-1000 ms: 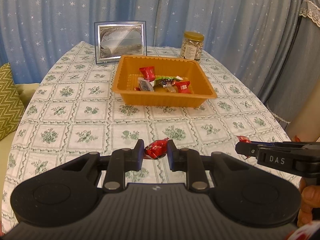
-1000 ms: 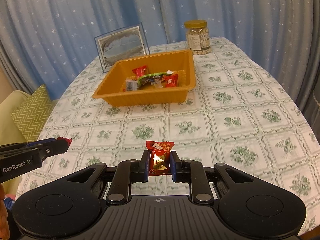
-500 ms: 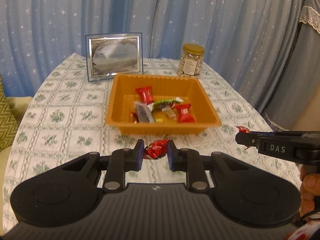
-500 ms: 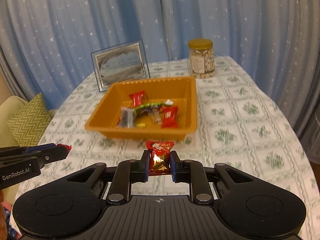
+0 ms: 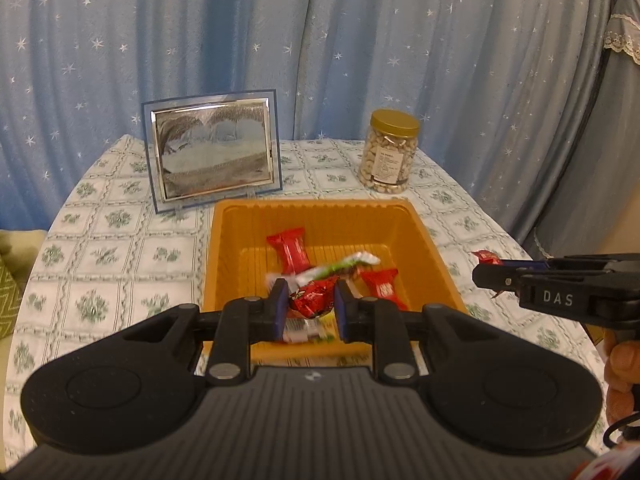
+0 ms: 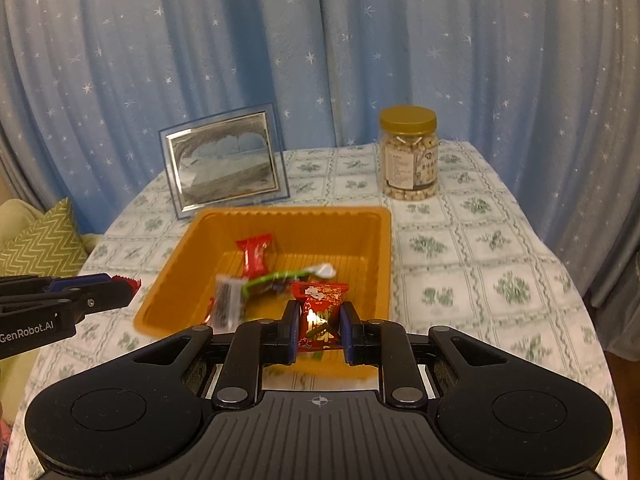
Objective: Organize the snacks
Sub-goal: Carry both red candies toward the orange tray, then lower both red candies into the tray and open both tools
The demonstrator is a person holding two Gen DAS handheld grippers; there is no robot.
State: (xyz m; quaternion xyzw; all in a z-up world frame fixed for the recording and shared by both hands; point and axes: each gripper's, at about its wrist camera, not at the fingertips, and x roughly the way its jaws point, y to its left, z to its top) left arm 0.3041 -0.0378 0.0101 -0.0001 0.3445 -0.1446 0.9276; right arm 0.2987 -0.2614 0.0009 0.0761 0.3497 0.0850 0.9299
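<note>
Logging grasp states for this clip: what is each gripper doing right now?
Left gripper: closed on a red foil candy, over the orange tray.
Right gripper: closed on a red snack packet.

Both wrist views face the orange tray (image 5: 432,248) closely, left and right.

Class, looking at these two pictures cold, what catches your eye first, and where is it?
The orange tray mid-table, with bright wrappers lying in it. Over its near edge, the left gripper pinches a round red candy and the right gripper a red packet. Behind stand a photo frame and a nut jar.
</note>
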